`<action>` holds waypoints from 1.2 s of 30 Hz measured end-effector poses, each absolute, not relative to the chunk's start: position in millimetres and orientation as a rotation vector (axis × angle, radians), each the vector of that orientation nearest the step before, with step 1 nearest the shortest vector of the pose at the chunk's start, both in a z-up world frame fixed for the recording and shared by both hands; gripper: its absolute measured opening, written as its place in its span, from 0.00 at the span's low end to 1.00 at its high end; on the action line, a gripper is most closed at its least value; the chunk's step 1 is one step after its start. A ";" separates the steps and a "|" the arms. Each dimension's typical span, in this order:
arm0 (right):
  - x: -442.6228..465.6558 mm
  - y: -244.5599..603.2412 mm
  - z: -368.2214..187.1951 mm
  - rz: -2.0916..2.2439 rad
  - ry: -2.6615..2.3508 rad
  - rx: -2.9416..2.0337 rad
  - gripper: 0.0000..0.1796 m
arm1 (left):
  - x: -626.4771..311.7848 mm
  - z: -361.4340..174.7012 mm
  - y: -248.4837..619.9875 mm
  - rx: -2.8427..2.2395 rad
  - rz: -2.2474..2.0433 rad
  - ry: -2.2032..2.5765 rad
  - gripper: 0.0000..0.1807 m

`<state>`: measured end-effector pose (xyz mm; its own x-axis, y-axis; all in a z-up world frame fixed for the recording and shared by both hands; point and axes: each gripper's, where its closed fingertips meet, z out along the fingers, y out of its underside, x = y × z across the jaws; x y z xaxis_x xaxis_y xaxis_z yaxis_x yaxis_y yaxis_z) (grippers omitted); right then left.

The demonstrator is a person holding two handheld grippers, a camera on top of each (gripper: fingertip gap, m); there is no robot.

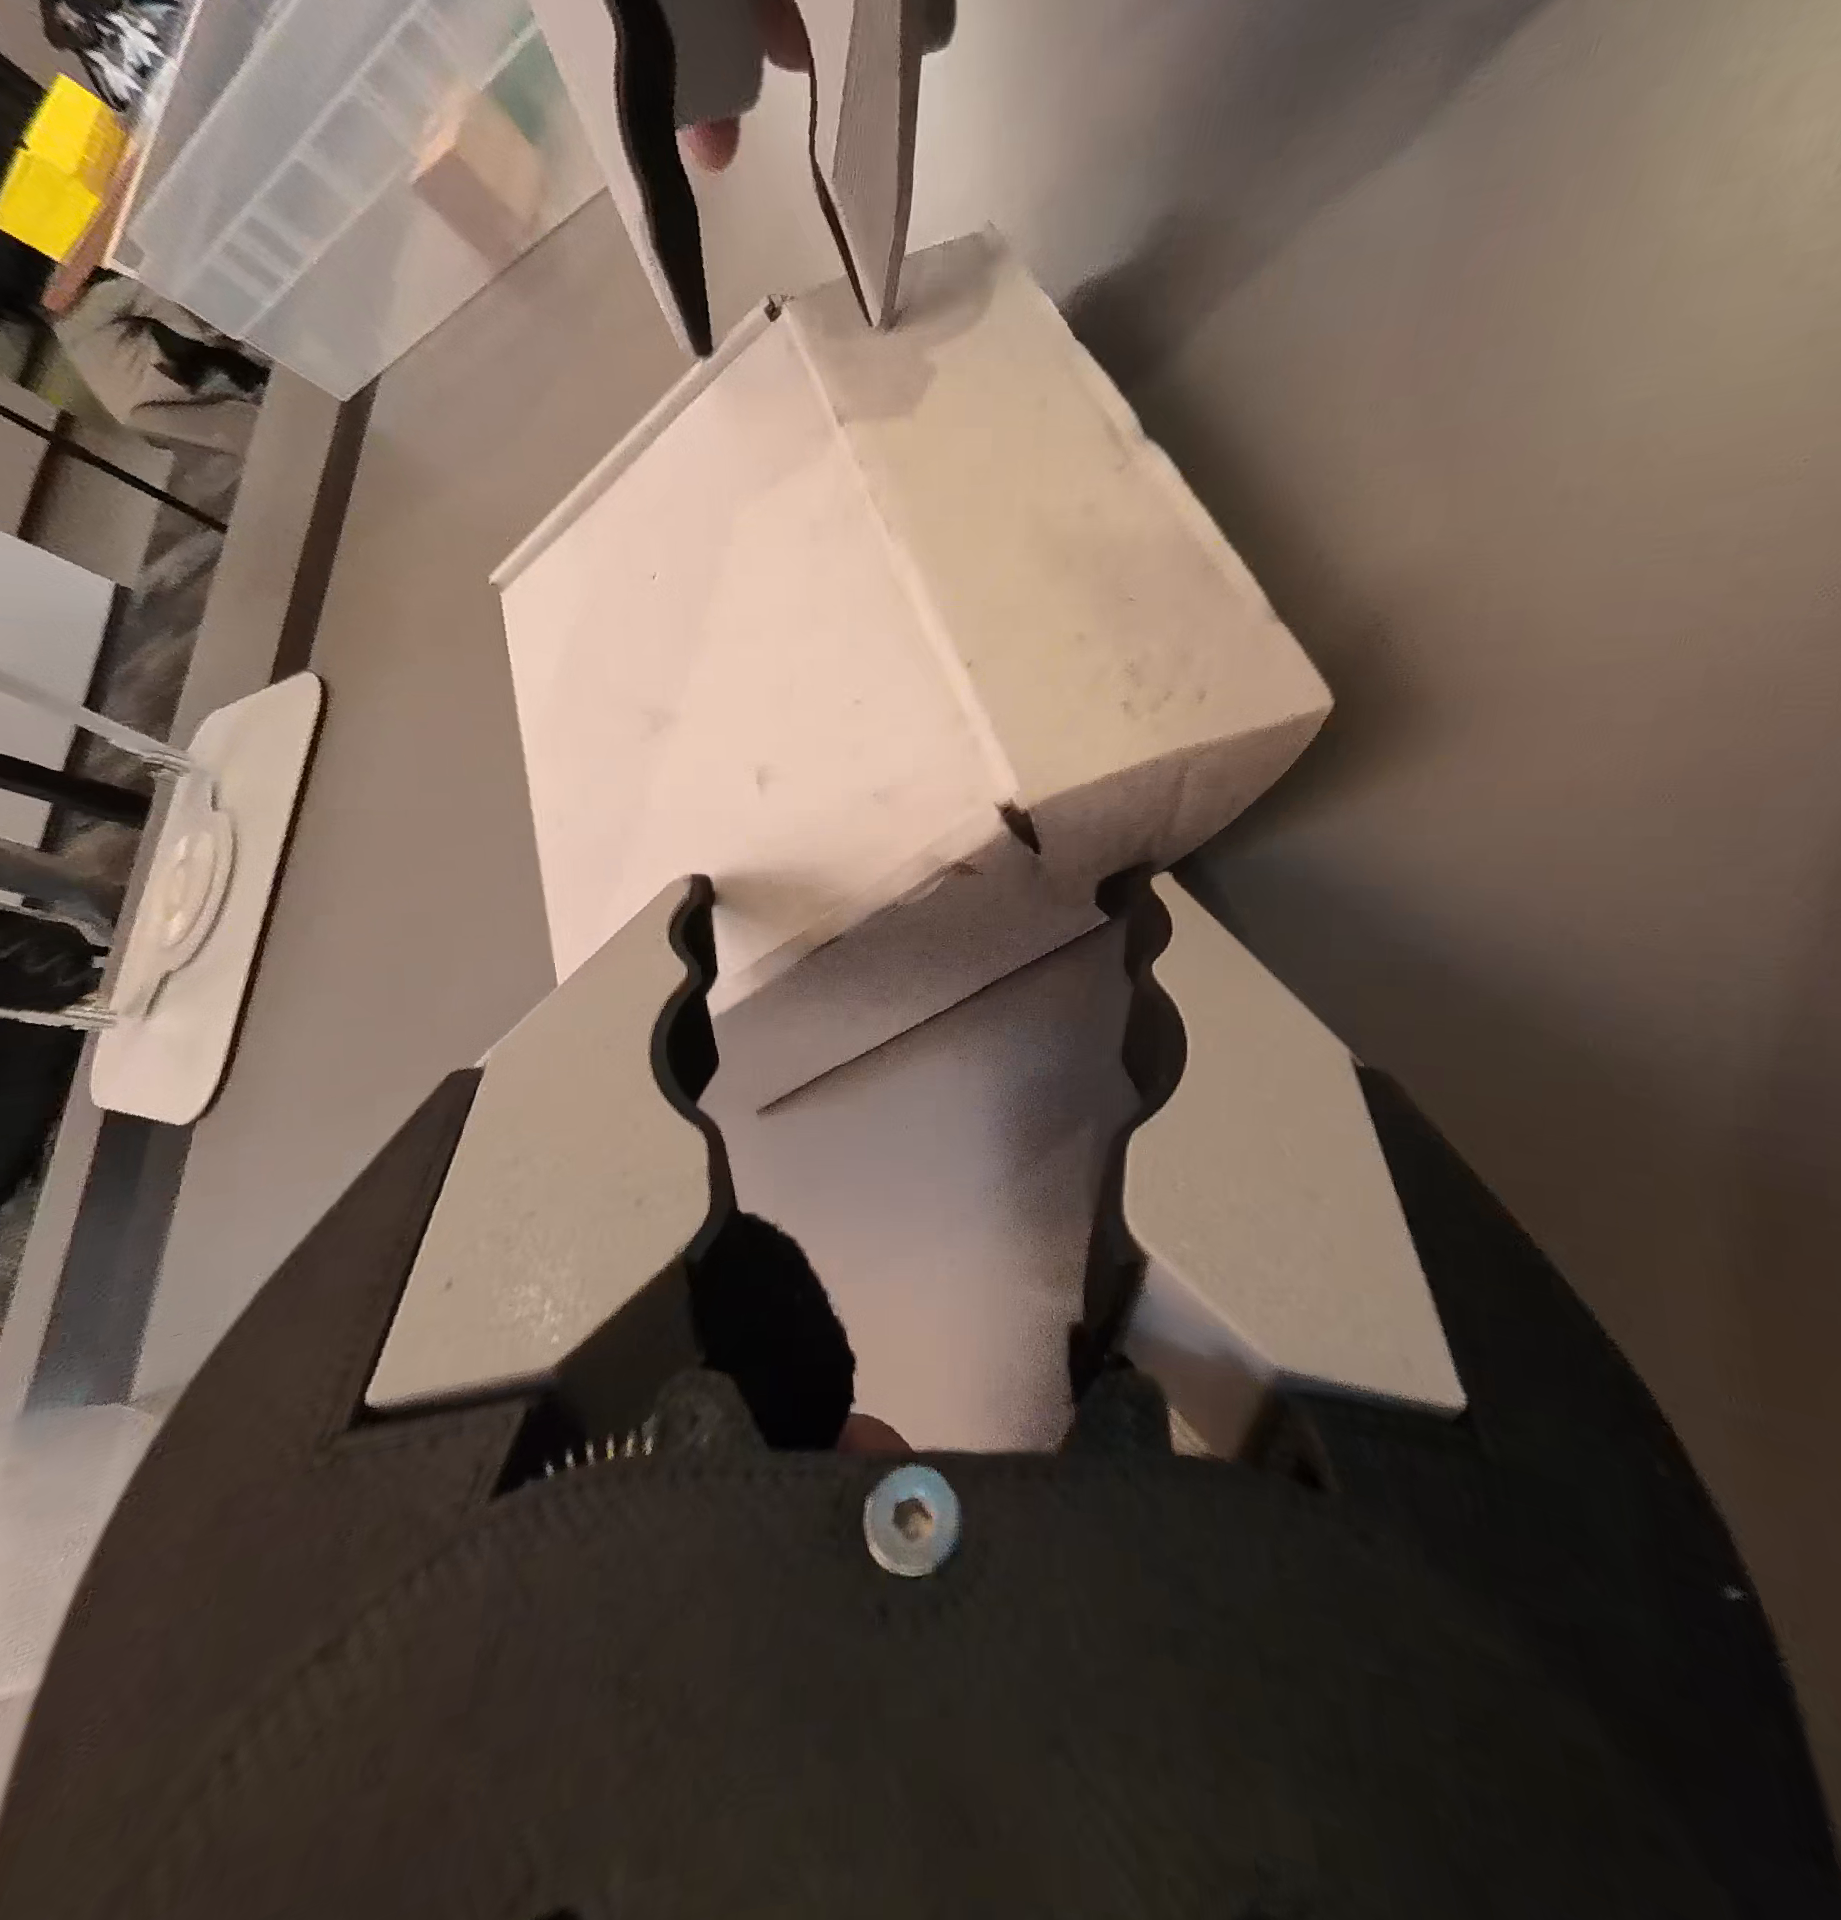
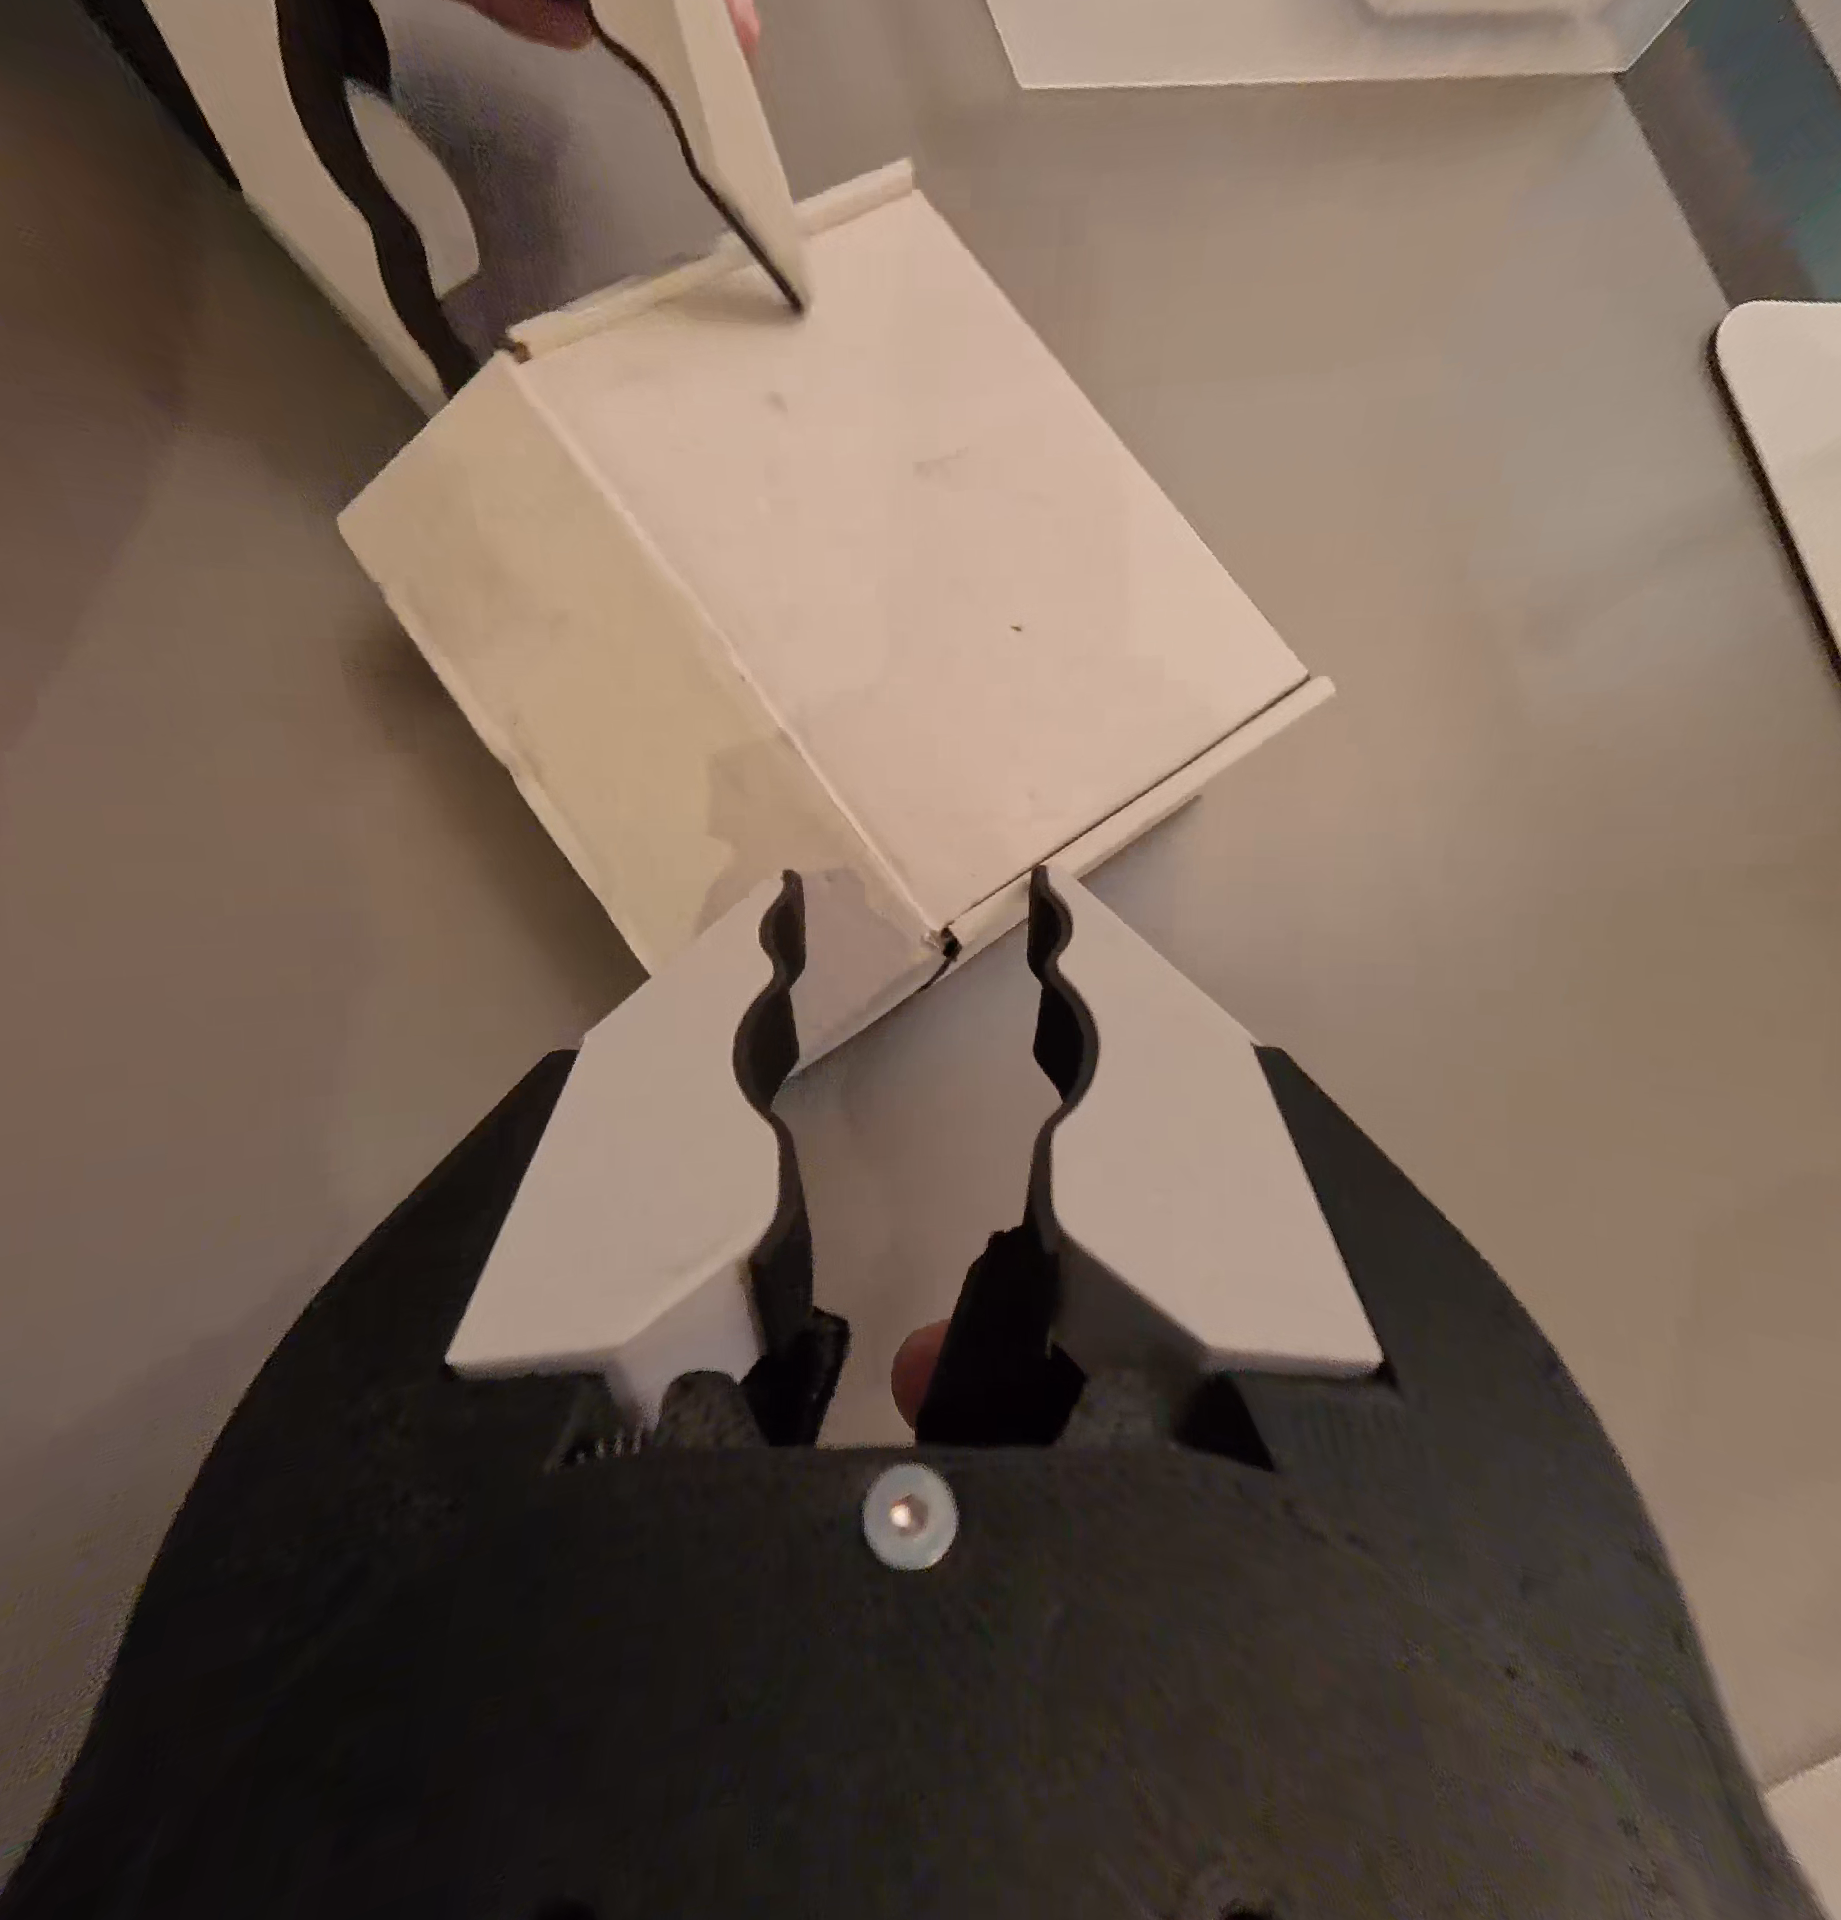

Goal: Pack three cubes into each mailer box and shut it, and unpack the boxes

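Observation:
A white mailer box [image 1: 843, 644] lies with its lid down on the grey table, and it also shows in the right wrist view [image 2: 843, 582]. No cubes are visible. My left gripper [image 1: 916, 894] is open, and its fingers straddle the near corner of the box. It appears at the far corner in the right wrist view [image 2: 625, 343], with one fingertip on the lid. My right gripper [image 2: 916, 883] is open and straddles the opposite corner. In the left wrist view it [image 1: 791, 332] stands at the far end of the box.
A clear plastic bin [image 1: 355, 187] stands at the back left, with yellow blocks [image 1: 54, 177] beyond it. A white rounded board [image 1: 220, 883] lies near the table's left edge and also shows in the right wrist view [image 2: 1809, 520]. A white container [image 2: 1311, 42] sits behind.

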<state>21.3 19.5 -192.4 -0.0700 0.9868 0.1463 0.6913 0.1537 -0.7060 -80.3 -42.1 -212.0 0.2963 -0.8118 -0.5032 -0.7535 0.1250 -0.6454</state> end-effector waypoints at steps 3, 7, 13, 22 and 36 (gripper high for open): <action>20.6 20.5 -191.7 0.675 -1.830 -1.608 0.24 | -78.1 -212.1 -40.8 -1.678 -0.160 1.411 0.47; 20.2 19.4 -191.3 0.691 -1.856 -1.617 0.24 | -74.8 -208.7 -42.5 -1.710 -0.253 1.360 0.48; 20.0 19.7 -191.3 0.700 -1.864 -1.618 0.24 | -74.0 -208.5 -43.0 -1.706 -0.277 1.340 0.48; 18.6 21.4 -190.9 0.685 -1.851 -1.603 0.20 | -77.5 -209.0 -48.3 -1.690 -0.236 1.420 0.44; 14.3 -7.6 -190.2 0.676 -1.751 -1.606 0.17 | -85.6 -205.6 -46.0 -1.822 -0.340 1.250 0.52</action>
<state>14.3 -7.6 -190.2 -0.0296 0.9919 0.1234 0.6516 0.1128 -0.7501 -85.6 -46.0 -205.6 0.4570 -0.8566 -0.2397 -0.6173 -0.1114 -0.7788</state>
